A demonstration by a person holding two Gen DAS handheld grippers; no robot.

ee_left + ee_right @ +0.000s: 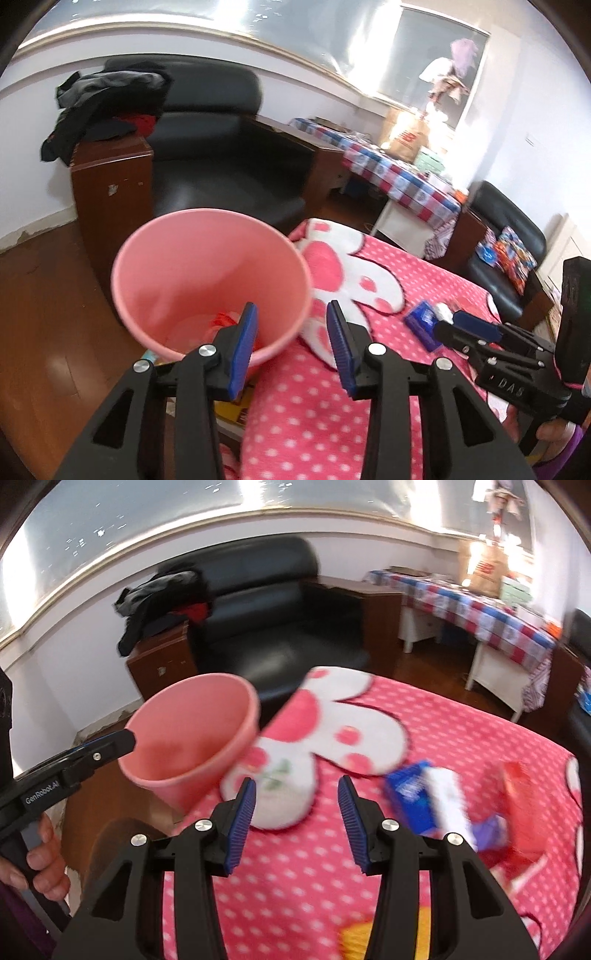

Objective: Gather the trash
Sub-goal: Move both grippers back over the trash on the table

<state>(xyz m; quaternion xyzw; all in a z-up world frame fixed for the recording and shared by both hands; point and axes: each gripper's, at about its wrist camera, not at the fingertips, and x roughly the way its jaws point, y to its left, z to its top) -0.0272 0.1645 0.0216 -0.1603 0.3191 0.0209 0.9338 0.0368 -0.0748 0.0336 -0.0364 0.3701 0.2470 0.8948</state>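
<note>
A pink bin [210, 273] stands at the edge of the bed, with red trash [221, 319] lying in its bottom. My left gripper [291, 332] hovers open over the bin's near rim, with nothing between its fingers. In the right wrist view the left gripper [127, 740] reaches in beside the bin's [192, 738] left rim. My right gripper [297, 812] is open and empty above the pink dotted blanket [303, 886]. To its right lie a blue packet [410, 794], a white packet [447, 801], a purple wrapper [489, 830] and a red packet [521, 805], all blurred. In the left wrist view the right gripper [448, 325] sits close to the blue packet [421, 325].
A black armchair [229, 147] stands behind the bin, with dark clothes [103, 107] piled on a brown cabinet [110, 184]. A table with a checked cloth [399, 177] is at the back right. Wooden floor [44, 314] lies left of the bed.
</note>
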